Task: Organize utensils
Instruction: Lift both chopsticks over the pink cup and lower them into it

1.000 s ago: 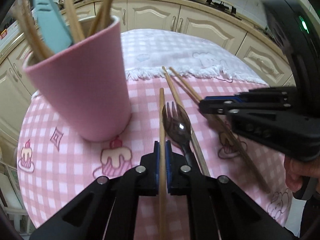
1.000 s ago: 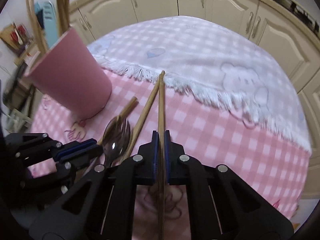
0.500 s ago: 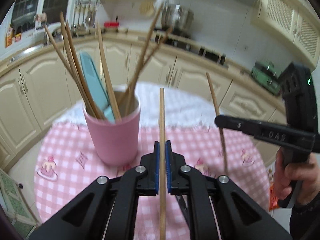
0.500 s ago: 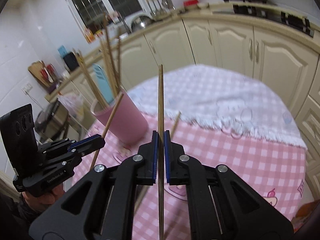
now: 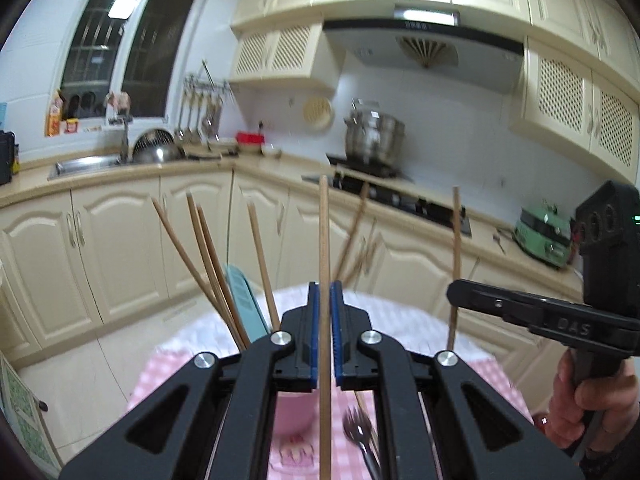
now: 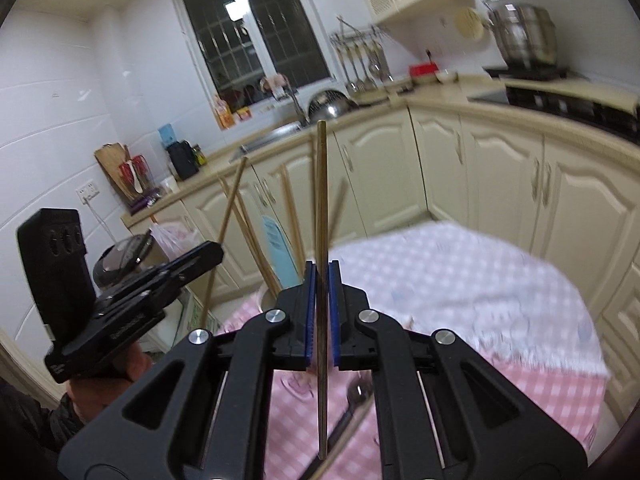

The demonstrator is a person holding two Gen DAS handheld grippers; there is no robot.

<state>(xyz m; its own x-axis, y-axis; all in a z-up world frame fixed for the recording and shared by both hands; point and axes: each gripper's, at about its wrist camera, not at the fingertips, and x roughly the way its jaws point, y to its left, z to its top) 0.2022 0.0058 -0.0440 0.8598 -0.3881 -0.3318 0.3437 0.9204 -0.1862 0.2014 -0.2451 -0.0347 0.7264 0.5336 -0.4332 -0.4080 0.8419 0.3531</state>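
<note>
My left gripper (image 5: 324, 300) is shut on a wooden chopstick (image 5: 324, 232) held upright, high above the table. My right gripper (image 6: 322, 280) is shut on another wooden chopstick (image 6: 322, 184), also upright. Each gripper shows in the other's view: the right one (image 5: 456, 294) at right, the left one (image 6: 214, 250) at left. The pink cup (image 5: 294, 412) sits below, mostly hidden behind my left gripper, with several chopsticks (image 5: 208, 264) and a light-blue utensil (image 5: 244, 304) standing in it. A metal fork (image 5: 358, 436) lies on the pink checked tablecloth (image 6: 460, 272).
Cream kitchen cabinets (image 5: 120, 248) and a counter run behind the table. A sink (image 5: 84, 164), a stove with a steel pot (image 5: 372, 140) and a green appliance (image 5: 542, 236) stand on the counter. A loose chopstick (image 6: 344, 436) lies by the fork.
Both grippers have risen and tilted up with their chopsticks. The table and cup have dropped low in both views, and the kitchen wall now fills them.
</note>
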